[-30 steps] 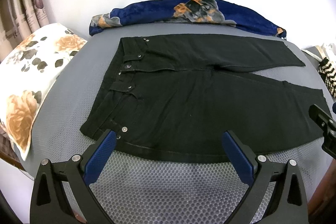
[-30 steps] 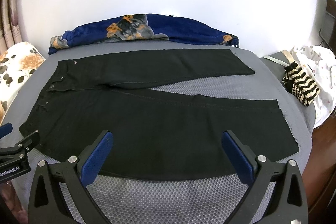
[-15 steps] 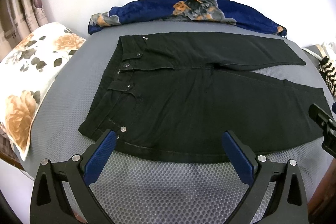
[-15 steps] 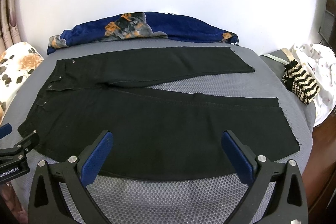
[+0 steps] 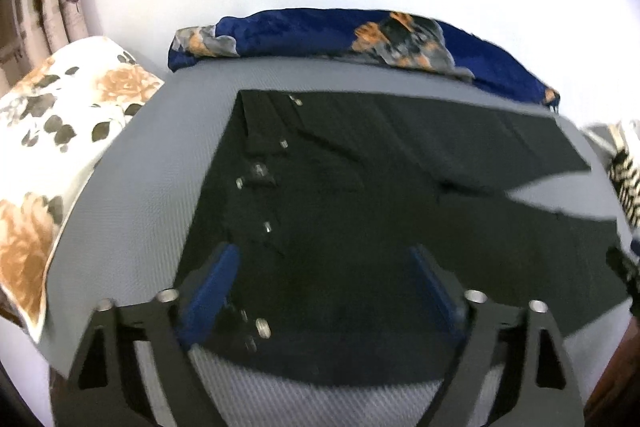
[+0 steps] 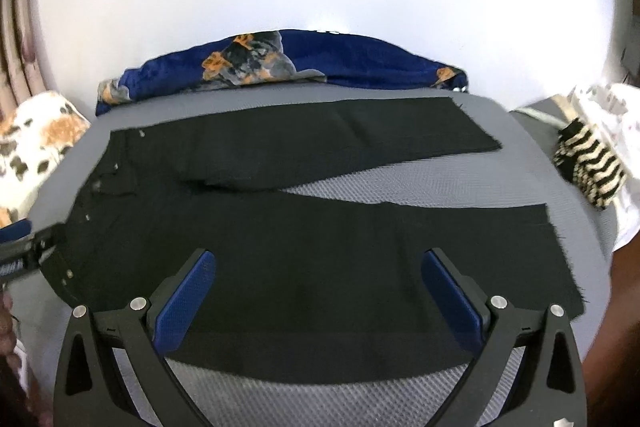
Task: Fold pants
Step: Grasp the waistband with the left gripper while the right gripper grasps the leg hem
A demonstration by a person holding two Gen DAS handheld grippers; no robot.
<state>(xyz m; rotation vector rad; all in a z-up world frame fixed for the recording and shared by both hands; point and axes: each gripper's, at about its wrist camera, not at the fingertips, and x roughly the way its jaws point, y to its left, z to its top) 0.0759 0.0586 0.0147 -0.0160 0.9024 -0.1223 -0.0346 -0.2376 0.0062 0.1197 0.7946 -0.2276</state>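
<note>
Both grippers, left (image 5: 324,267) & right (image 6: 318,273), spread wide over flat black pants (image 6: 320,239); left view blurred, waistband rivets smeared.

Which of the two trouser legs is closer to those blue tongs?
The lower leg of the black pants, lying right under the right tongs. The other leg lies farther back, beside the blue floral blanket.

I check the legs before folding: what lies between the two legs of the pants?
Only bare grey mesh mattress between the legs of the black pants; the right wrist view shows it.

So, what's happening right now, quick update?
Both claws open, left claw and right claw over the near leg. Black pants flat, unfolded. Nothing in the way.
</note>
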